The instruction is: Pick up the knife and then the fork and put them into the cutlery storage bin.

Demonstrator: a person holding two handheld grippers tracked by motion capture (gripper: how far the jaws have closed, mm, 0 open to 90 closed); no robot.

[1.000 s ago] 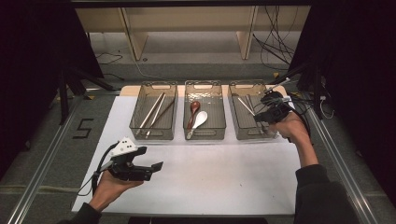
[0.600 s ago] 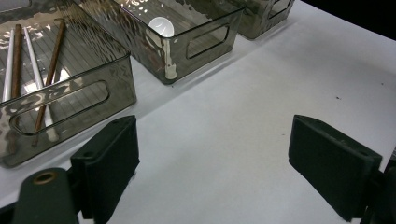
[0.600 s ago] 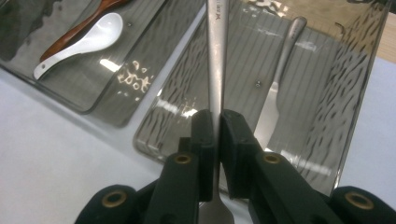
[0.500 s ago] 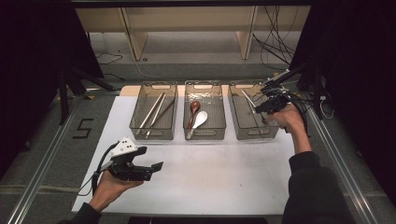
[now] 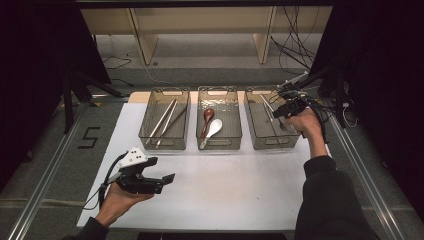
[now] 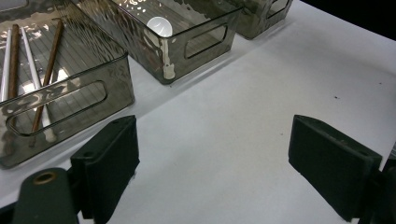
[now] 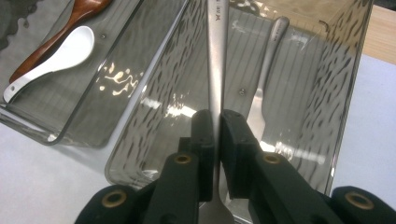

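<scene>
1. Cutlery first: a steel utensil [image 7: 215, 56] with a long flat handle is pinched in the right gripper [image 7: 216, 122], jaws clenched tight on its shaft, handle pointing away over the right-hand bin [image 7: 327, 130].
2. Whether it's a fork or a spoon I can't tell; its working end is cut off at the bottom of the right gripper view.
3. Right under it, a fork [image 7: 262, 93] lies flat on that bin's floor, tines toward the camera.
4. From the high view, the right gripper [image 5: 289, 107] hangs over the right bin's [image 5: 272, 145] far right corner.
5. Next bin along, the middle one [image 5: 220, 143], holds a brown wooden spoon [image 5: 207, 120] and a white ceramic spoon [image 5: 214, 129], side by side and touching.
6. The left bin [image 5: 164, 145] has chopsticks [image 5: 165, 119] lying lengthwise.
7. Way back near the table's [image 5: 240, 190] front edge, the left gripper [image 5: 159, 179] sits well apart from the bins, jaws spread wide, nothing between them.
</scene>
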